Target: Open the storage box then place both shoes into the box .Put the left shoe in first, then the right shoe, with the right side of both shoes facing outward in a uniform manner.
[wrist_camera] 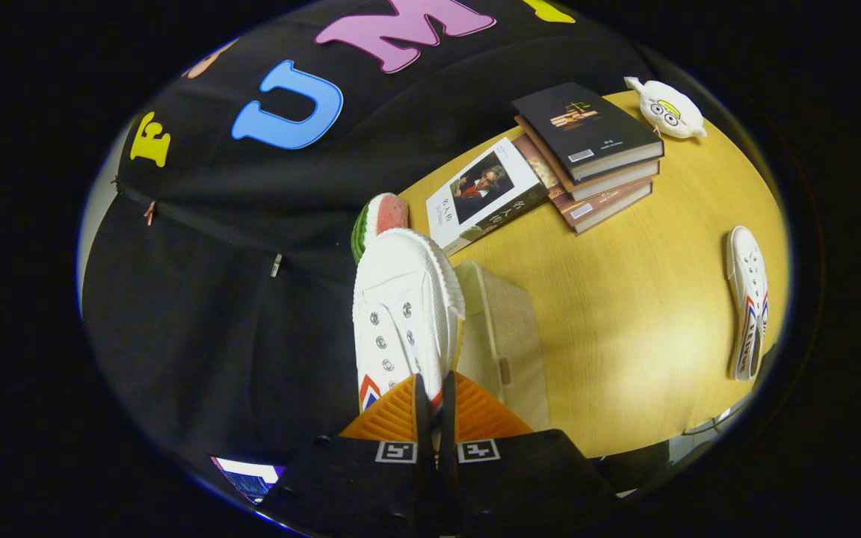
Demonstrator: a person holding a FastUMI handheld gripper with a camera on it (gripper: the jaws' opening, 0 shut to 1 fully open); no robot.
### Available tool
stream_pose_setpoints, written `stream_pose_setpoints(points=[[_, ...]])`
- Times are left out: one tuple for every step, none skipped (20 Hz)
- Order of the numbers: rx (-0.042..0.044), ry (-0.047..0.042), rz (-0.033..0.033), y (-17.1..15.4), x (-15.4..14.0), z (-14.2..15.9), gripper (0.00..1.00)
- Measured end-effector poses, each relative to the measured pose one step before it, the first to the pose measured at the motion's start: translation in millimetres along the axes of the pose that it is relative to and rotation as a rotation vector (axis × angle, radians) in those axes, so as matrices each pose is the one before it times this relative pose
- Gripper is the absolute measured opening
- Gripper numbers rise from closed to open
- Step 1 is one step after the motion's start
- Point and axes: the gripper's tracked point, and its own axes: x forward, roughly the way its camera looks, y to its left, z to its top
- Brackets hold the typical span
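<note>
Jaws (434,396) nearly closed, pinching heel edge of white shoe (400,314), shoe lifted above beige storage box (505,336), second shoe (748,299) far right on table (640,299).

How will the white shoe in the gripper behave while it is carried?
The white canvas shoe, pinched at its edge by the hand-held gripper, probably feels light. Its soft upper may flex. Held at one end, it could swing or slip.
</note>
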Motion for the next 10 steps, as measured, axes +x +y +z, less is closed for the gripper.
stream_pose_setpoints(points=[[-0.00575,0.01158,0.00027,6.90,9.38,-4.75,0.05],[-0.00391,0.00994,-0.00027,6.42,8.39,-4.28,0.05],[-0.00389,0.01579,-0.00007,6.55,9.93,-4.69,0.05],[-0.00061,0.01205,-0.00051,4.91,6.30,-4.78,0.05],[-0.00099,0.00768,-0.00092,4.75,8.62,-2.43,0.05],[0.00042,0.00798,-0.00623,2.72,7.34,-3.33,0.05],[0.00095,0.00270,-0.00956,0.99,5.47,-1.80,0.05],[-0.00257,0.00785,-0.01035,0.24,3.99,-2.17,0.05],[-0.00272,0.00779,-0.00783,-0.55,3.48,-1.44,0.05],[-0.00394,0.00628,-0.00786,-0.53,3.95,-2.34,0.05]])
